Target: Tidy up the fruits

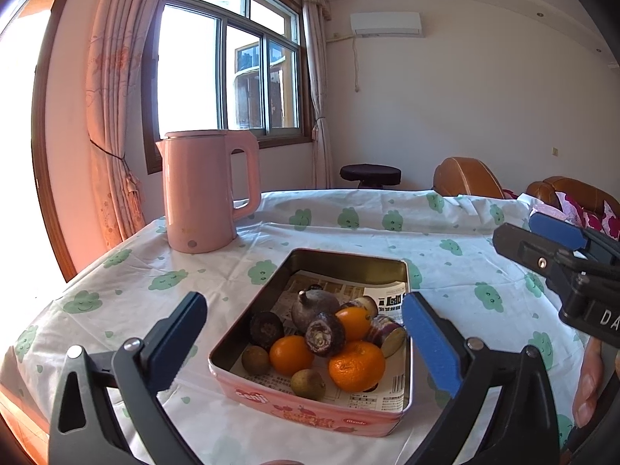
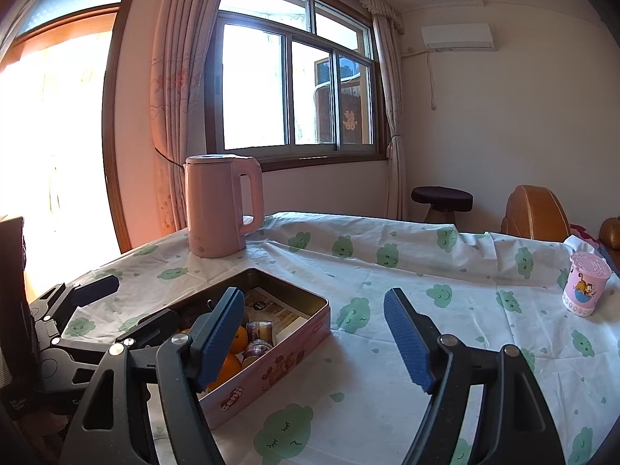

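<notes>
We hold our left gripper (image 1: 306,333) spread wide over the near part of the pink tin (image 1: 310,414), its blue-padded fingers (image 1: 430,345) on either side of the fruit and touching none of it. Our right gripper (image 2: 314,333) is spread as well and holds nothing; its left finger stands in front of the tin, its right finger over bare cloth.

The tin sits on the tabletop (image 1: 348,232), which is covered by a white cloth printed with green clouds, and is lined with printed paper. Piled in it we see three oranges (image 1: 356,366), two small brown round fruits (image 1: 308,383), dark purple tubers (image 1: 324,334) and a cut piece showing purple-streaked flesh (image 1: 387,335).

Beyond the tin stands a pink kettle (image 1: 205,193), upright, well apart from it. Far to the right on the cloth stands a small pink cup (image 2: 587,288) with a lid.
</notes>
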### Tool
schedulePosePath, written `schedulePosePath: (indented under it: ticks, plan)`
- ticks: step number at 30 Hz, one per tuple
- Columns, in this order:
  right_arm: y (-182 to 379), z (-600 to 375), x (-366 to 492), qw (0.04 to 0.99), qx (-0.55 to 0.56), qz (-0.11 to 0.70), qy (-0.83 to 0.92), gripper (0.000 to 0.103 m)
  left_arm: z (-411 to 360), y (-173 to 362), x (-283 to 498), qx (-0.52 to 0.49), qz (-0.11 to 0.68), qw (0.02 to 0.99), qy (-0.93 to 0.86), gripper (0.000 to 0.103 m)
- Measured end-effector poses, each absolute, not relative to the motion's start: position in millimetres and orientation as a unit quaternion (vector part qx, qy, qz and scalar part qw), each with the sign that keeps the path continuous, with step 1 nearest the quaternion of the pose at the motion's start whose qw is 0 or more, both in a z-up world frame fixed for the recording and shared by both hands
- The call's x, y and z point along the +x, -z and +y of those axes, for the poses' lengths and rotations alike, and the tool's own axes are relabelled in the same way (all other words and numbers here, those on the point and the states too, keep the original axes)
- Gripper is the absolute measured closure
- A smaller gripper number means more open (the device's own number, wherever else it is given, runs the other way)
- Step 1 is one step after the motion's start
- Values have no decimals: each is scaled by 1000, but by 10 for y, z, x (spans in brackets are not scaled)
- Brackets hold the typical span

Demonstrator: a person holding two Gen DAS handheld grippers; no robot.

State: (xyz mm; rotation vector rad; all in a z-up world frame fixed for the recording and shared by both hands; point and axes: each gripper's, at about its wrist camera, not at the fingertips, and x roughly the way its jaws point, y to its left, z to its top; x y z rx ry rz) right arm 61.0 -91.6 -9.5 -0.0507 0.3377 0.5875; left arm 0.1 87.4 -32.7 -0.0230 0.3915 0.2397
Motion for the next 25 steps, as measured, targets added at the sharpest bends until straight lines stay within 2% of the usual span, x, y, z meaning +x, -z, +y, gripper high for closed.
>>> schedulePosePath:
  ticks: [25]
  plan:
    - [150, -1080, 682, 947, -22, 168, -274, 22, 779, 391, 51, 7, 206, 972, -113, 0]
